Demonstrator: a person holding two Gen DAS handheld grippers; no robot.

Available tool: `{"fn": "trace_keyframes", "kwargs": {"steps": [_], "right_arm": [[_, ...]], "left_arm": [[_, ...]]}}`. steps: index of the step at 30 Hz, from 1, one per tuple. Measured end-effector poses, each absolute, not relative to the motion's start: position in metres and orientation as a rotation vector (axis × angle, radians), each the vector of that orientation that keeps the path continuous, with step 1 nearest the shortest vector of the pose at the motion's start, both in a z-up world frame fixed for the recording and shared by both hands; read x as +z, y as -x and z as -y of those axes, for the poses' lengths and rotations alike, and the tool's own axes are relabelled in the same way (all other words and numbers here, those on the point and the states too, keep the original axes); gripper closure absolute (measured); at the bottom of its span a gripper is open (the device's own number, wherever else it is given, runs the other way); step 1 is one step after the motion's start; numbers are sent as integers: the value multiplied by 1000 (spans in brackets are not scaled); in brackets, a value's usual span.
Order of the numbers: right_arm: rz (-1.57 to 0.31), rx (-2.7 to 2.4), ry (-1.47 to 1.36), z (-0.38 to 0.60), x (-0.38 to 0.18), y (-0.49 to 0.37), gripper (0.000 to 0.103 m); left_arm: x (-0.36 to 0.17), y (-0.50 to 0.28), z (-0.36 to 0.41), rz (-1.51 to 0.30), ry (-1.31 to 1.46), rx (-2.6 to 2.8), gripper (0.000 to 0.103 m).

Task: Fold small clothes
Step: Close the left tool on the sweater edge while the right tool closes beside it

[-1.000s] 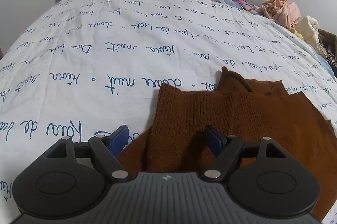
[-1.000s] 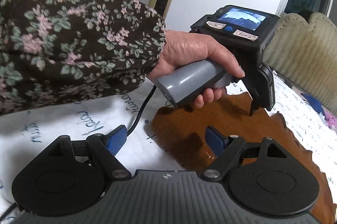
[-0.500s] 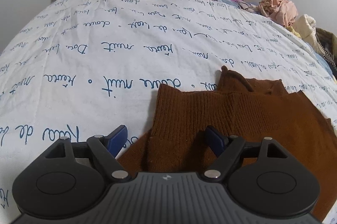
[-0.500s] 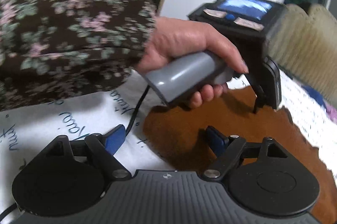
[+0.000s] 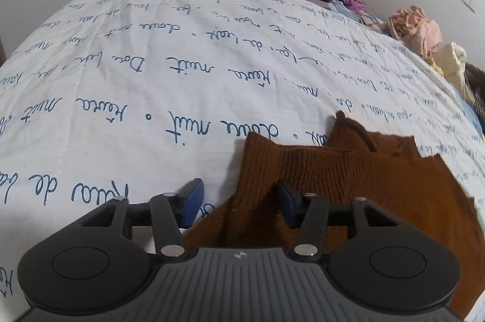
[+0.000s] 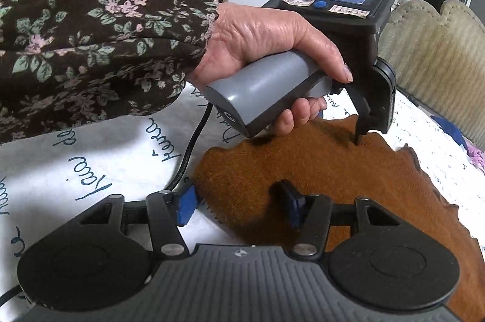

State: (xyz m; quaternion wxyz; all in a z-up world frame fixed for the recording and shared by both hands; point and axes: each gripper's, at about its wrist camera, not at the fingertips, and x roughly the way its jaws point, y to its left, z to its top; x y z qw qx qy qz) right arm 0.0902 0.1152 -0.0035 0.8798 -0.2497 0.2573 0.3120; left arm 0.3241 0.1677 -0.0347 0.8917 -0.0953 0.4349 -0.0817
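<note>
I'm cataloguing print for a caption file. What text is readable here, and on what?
"nuit": bedsheet, blue cursive, upside down.
"de": same bedsheet, near left edge.
Other cursive words on it: not surely readable.
Two stickers on the left gripper housing: too small.
Its screen: image only.

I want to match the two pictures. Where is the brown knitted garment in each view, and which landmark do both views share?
Left wrist view: the brown knitted garment lies in the lower right, its near edge between the fingers of the closing left claw.
Right wrist view: it fills the centre and lower right, under the left claw held in the person's hand.
Shared landmark: the white bedsheet with blue handwriting.
</note>
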Motion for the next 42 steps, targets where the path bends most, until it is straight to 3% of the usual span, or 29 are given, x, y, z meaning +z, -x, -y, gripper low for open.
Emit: {"fn": "trace_keyframes", "kwargs": {"steps": [1, 9, 17, 42], "right_arm": [[-536, 653, 524, -114, -5, -93, 53], [-537, 658, 521, -111, -3, -98, 68], [-537, 670, 493, -104, 3, -101, 73], [-492, 690, 392, -76, 11, -107, 87]], "left_arm": [[-35, -324, -169, -905, 208, -169, 65], [-35, -325, -164, -906, 197, -163, 75], [-35, -331, -184, -935, 337, -202, 89], [-22, -334, -185, -963, 420, -161, 96]]}}
